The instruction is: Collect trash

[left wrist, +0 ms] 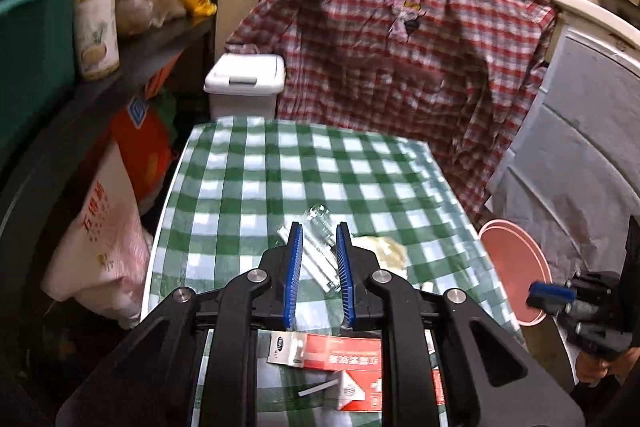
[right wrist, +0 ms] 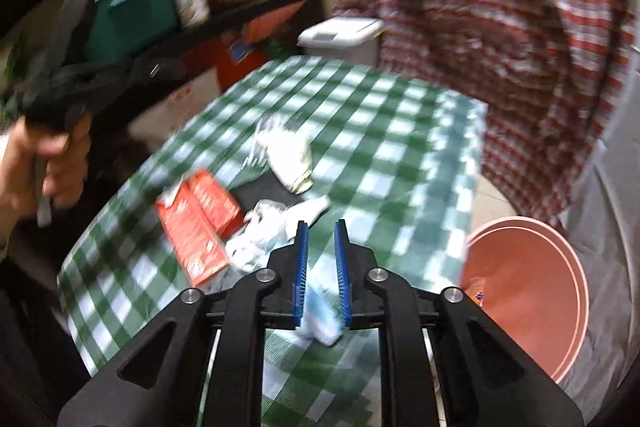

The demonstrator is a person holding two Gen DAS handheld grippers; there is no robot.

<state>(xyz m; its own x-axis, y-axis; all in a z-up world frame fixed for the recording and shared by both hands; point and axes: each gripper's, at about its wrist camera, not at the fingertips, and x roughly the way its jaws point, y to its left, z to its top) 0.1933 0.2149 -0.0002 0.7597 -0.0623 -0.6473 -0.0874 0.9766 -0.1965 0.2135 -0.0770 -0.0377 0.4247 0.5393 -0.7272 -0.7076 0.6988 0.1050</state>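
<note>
Green-checked tablecloth (left wrist: 256, 171) fills my left view, where my left gripper (left wrist: 319, 233) stands narrowly parted around a clear plastic wrapper (left wrist: 318, 251), though I cannot tell if the pads press it; a red carton (left wrist: 344, 351) lies below. From my right view, blurred, my right gripper (right wrist: 320, 231) stands narrowly parted with a pale blue wrapper (right wrist: 320, 311) between its fingers, grip unclear, and a pink bucket (right wrist: 528, 291) sits beside the table.
</note>
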